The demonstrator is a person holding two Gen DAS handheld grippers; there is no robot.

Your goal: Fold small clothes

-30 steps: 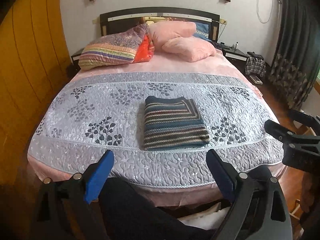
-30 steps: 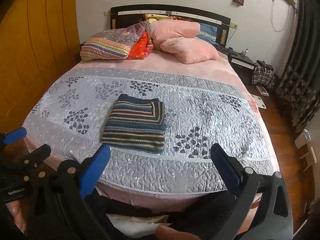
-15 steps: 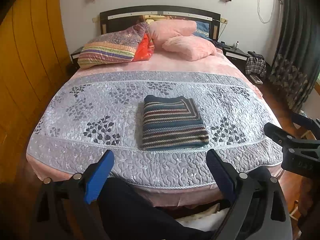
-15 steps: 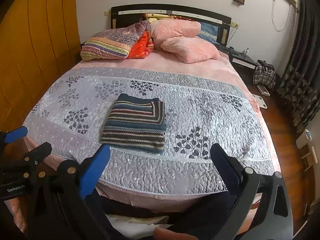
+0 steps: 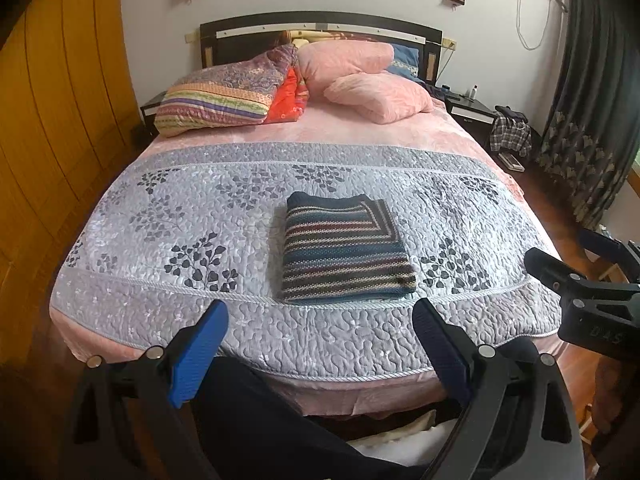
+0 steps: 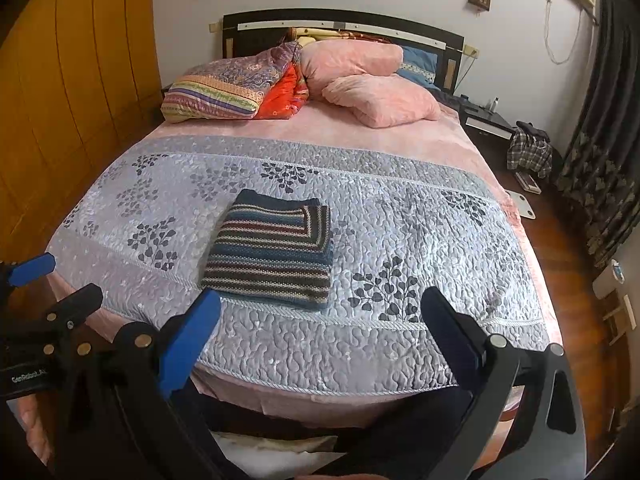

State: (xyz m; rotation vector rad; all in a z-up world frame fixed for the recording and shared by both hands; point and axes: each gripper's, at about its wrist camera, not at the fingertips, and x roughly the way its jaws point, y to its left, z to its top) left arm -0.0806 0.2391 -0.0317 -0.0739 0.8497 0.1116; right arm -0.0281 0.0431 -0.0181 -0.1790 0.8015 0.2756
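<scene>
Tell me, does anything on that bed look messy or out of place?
Nothing stands out. The striped sweater lies neatly folded on the grey quilt, and both grippers, left and right, are open and clear of it.

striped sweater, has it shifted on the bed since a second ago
No. The folded striped sweater keeps the same spot on the grey quilt, its near edge along the same corded seam, beside the same leaf prints in both views.

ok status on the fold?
Left gripper open, empty. Right gripper open, empty. Striped sweater folded, flat on grey quilt, untouched. Nothing in the way.
</scene>
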